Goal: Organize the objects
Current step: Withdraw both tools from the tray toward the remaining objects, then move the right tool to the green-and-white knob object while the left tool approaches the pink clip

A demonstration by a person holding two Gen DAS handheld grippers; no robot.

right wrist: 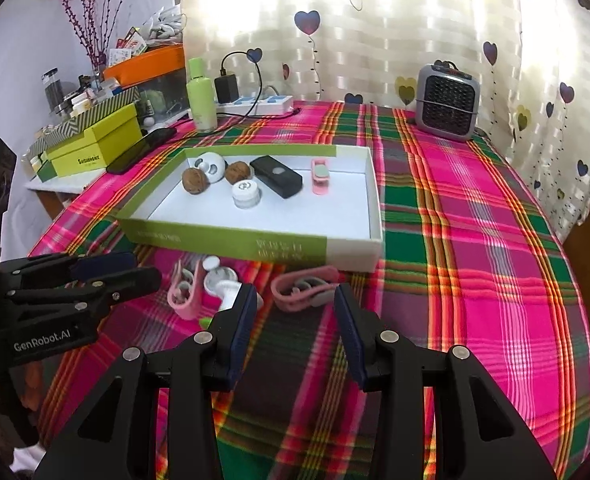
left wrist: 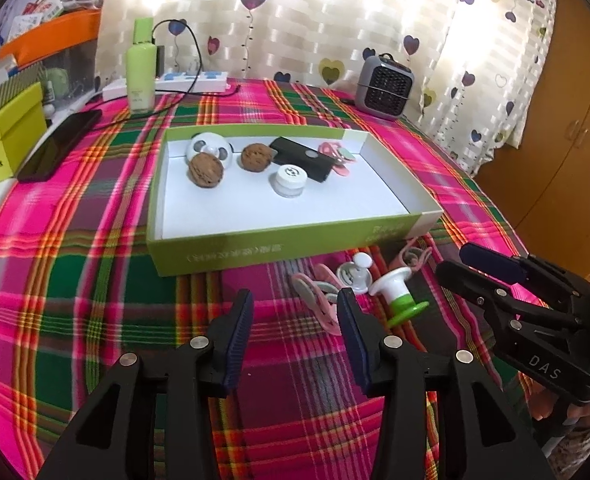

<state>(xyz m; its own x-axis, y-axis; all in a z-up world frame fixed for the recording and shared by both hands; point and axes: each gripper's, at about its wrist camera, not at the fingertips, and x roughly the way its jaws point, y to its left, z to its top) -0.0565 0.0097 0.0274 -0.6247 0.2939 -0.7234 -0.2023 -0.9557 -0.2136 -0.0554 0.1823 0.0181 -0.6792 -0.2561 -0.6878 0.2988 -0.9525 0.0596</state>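
Four small things wait on the cloth (right wrist: pixel 475 240) just in front of the tray (right wrist: pixel 255 246) — two pink clips (right wrist: pixel 301 286), a white knob (right wrist: pixel 219 276) and a green-and-white spool (left wrist: pixel 395 298) — while six already lie inside. Both grippers, left (left wrist: pixel 295 320) and right (right wrist: pixel 293 312), hover empty with fingers apart. Mid-task, I judge — next the right gripper should lower around the near clip, close, and carry it into the tray.
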